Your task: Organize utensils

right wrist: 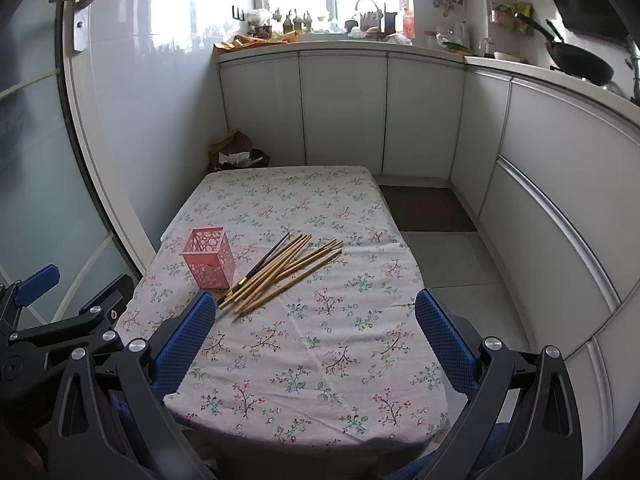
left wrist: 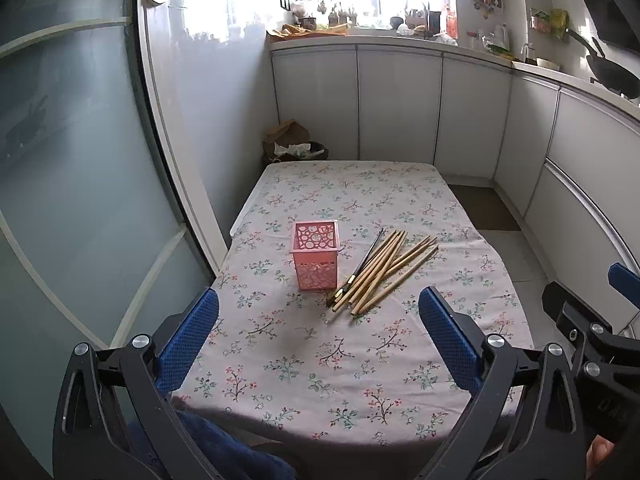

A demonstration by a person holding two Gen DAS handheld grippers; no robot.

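Observation:
A pink perforated square holder [left wrist: 317, 255] [right wrist: 209, 257] stands upright and empty on the floral tablecloth [left wrist: 320, 360] [right wrist: 312, 352]. To its right lies a loose pile of several wooden chopsticks [left wrist: 384, 272] [right wrist: 286, 270], with one dark chopstick [left wrist: 362, 266] [right wrist: 262, 262] along the pile's left side. My left gripper [left wrist: 320, 316] hovers open over the table's near half, nothing between its blue pads [left wrist: 188, 344]. My right gripper [right wrist: 316, 316] is open too, its left pad [right wrist: 184, 340] close to the pile's near ends. Each gripper shows at the edge of the other's view.
The small table sits in a kitchen corner. White cabinets [left wrist: 400, 108] line the back and right, with a cluttered counter and a black wok [left wrist: 612, 72]. A bin with paper [left wrist: 294, 144] stands behind the table. A glass door [left wrist: 60, 180] is on the left.

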